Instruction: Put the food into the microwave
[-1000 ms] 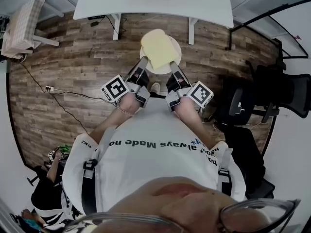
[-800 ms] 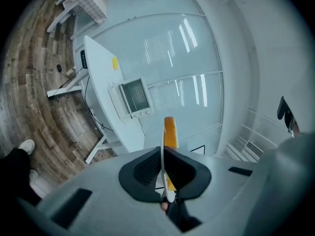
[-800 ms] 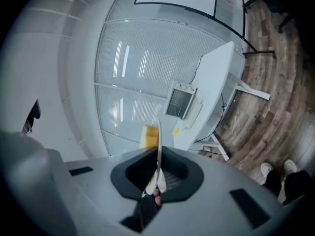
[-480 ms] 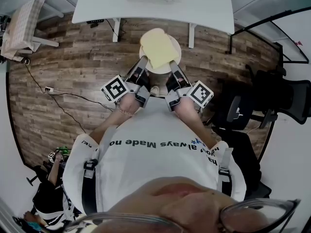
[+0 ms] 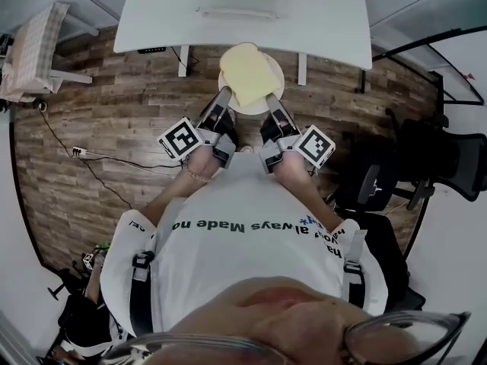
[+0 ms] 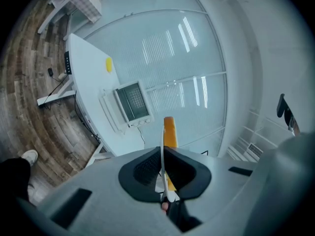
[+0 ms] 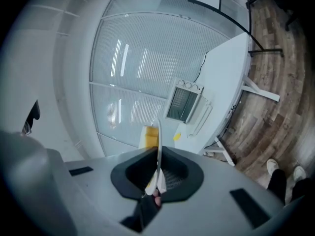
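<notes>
Toast (image 5: 247,74) on plate (image 5: 245,109), left claw (image 5: 223,97), right claw (image 5: 270,102) clamped on opposite rims, table edge (image 5: 335,55) seemingly near

We note a white table (image 5: 152,29) standing on a plank wood floor (image 5: 91,120). A small yellow object (image 6: 109,64) lies on its top, near one end. To the left stands a smaller table with a checked cloth (image 5: 34,52). A power strip (image 5: 78,153) and a black cable (image 5: 122,162) lie on the floor at left. A black office chair (image 5: 449,154) is at right.
</notes>
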### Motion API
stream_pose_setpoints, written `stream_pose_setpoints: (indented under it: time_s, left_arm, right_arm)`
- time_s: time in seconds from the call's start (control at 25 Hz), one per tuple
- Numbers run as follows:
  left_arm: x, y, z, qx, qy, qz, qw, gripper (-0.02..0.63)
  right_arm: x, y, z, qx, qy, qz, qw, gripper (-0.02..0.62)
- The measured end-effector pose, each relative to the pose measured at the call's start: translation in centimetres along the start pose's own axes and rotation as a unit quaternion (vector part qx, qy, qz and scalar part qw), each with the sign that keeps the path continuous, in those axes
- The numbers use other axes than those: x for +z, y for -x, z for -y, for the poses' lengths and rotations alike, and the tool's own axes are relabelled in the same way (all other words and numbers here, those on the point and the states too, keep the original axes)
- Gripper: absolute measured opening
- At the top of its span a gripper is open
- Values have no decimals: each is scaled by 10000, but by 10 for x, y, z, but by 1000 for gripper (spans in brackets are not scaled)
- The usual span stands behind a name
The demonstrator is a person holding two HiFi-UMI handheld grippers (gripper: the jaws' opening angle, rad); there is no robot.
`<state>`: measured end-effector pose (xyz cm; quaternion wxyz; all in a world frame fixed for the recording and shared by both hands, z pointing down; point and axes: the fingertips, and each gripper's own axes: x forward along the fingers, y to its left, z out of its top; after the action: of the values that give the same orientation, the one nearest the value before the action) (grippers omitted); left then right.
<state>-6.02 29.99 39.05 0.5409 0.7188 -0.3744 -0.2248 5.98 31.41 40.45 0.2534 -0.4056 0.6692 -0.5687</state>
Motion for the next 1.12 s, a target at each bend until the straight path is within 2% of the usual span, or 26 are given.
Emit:
stream_pose_setpoints:
  time_s: [0.2, 0.36, 0.64, 1.12]
  left_arm:
    - [43, -17, -11, -25, 180, 14, 9998, 18]
    - [79, -27, -21, 9, 10, -36, 10000, 18]
    - [122, -38, -37, -7, 32, -122, 9999, 18]
    - [147, -72, -50, -33, 198, -219, 9996, 18]
  right_arm:
    - [2, -48, -4, -64, -40, 20, 10000, 23]
    - [2, -84, -10, -61, -63, 27, 10000, 23]
    - [-2, -131, -15, -85, -56, 75, 9999, 23]
    - [17, -166, -5, -213, -137, 195, 9995, 23]
